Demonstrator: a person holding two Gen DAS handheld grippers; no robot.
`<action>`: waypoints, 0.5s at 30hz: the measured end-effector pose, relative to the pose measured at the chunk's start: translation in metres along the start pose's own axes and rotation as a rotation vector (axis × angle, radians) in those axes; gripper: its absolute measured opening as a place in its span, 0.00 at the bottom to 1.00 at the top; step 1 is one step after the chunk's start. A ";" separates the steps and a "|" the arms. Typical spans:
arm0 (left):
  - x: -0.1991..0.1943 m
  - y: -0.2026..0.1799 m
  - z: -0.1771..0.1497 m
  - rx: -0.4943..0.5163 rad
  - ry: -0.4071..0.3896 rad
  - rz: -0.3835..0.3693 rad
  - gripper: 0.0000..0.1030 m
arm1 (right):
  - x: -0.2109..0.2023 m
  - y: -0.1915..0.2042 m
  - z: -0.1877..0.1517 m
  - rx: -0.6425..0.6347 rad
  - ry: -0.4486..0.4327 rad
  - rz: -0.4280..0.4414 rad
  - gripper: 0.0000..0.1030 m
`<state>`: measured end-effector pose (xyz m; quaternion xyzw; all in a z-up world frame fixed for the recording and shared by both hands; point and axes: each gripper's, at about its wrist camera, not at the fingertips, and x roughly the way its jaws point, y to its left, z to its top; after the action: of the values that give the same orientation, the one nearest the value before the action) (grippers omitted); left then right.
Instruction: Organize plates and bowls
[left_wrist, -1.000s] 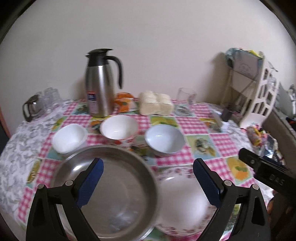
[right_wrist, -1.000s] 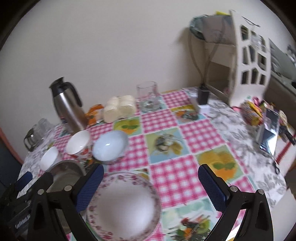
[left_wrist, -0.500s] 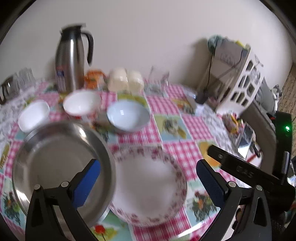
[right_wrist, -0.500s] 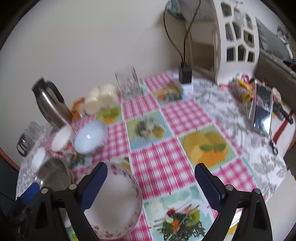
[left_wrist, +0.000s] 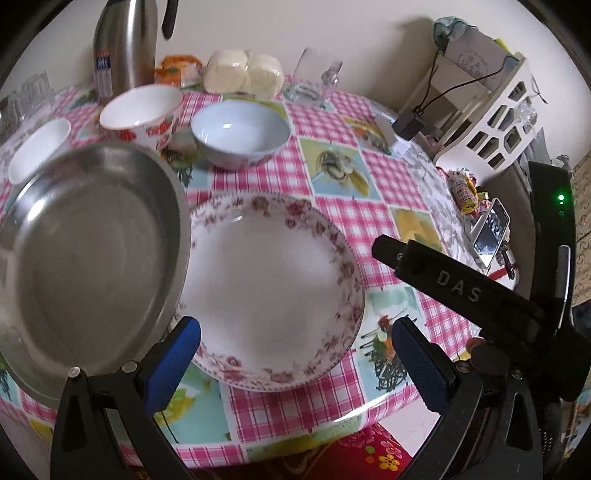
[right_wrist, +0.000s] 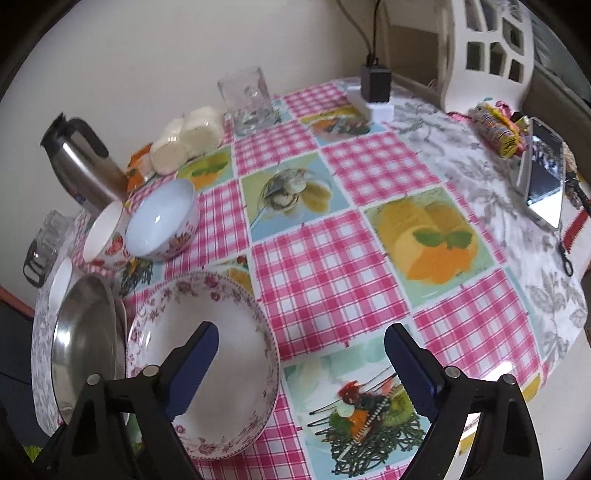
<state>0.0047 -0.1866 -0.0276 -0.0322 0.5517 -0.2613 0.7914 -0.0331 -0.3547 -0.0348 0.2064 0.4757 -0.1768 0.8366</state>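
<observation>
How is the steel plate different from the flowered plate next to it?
The steel plate is bare grey metal, while the flowered plate is white with pink roses around the rim. The steel plate looks wider and lies left of the flowered plate, its rim overlapping the flowered plate's edge. Both are round, empty and rest on the checked tablecloth.

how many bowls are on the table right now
3, in a row behind the plates: a small white bowl at left, a strawberry bowl in the middle, a pale blue bowl at right.
</observation>
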 end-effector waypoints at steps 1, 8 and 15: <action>0.002 0.001 0.000 -0.007 0.010 0.007 1.00 | 0.004 0.001 -0.001 -0.004 0.012 0.001 0.88; 0.011 0.012 -0.004 -0.055 0.063 0.039 1.00 | 0.027 0.009 -0.006 -0.041 0.095 0.011 0.82; 0.016 0.016 -0.006 -0.076 0.086 0.055 1.00 | 0.039 0.019 -0.010 -0.071 0.141 0.079 0.65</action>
<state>0.0094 -0.1786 -0.0490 -0.0359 0.5954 -0.2196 0.7720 -0.0123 -0.3375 -0.0706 0.2069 0.5311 -0.1118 0.8140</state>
